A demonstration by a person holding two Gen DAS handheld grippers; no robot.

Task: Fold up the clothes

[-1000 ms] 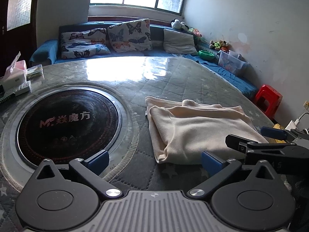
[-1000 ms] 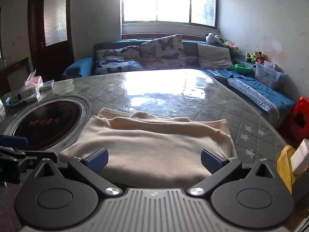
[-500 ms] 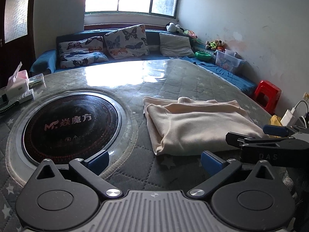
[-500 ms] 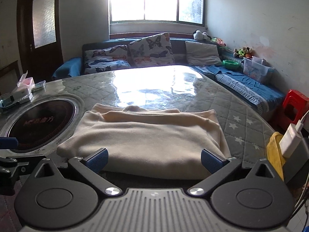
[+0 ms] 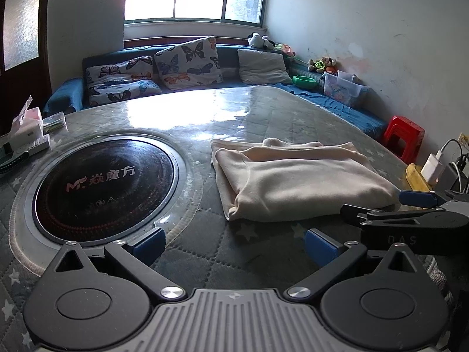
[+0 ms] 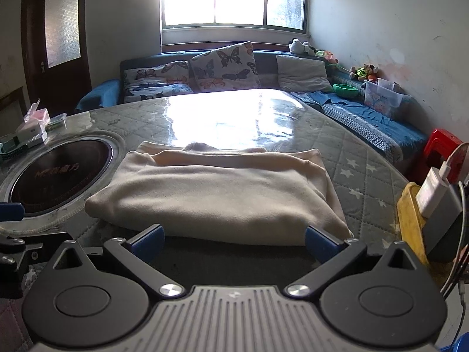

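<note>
A cream garment (image 5: 296, 180) lies folded into a rectangle on the quilted round table (image 5: 249, 117); in the right wrist view the same garment (image 6: 217, 193) fills the middle. My left gripper (image 5: 234, 245) is open, low over the table, short of the cloth's near left corner. My right gripper (image 6: 234, 240) is open too, its blue fingertips (image 6: 319, 242) just in front of the garment's near edge, nothing between them. The right gripper's side shows at the right of the left wrist view (image 5: 410, 208).
A round black cooktop (image 5: 102, 179) is set into the table left of the garment. A tissue pack and small boxes (image 5: 26, 132) sit at the far left edge. A yellow item (image 6: 410, 223) with a charger plug (image 6: 433, 187) stands at the right. A red stool (image 5: 404, 138) and sofa lie beyond.
Both grippers have drawn back and up from the folded garment, which now looks smaller and farther away. The garment itself has not moved.
</note>
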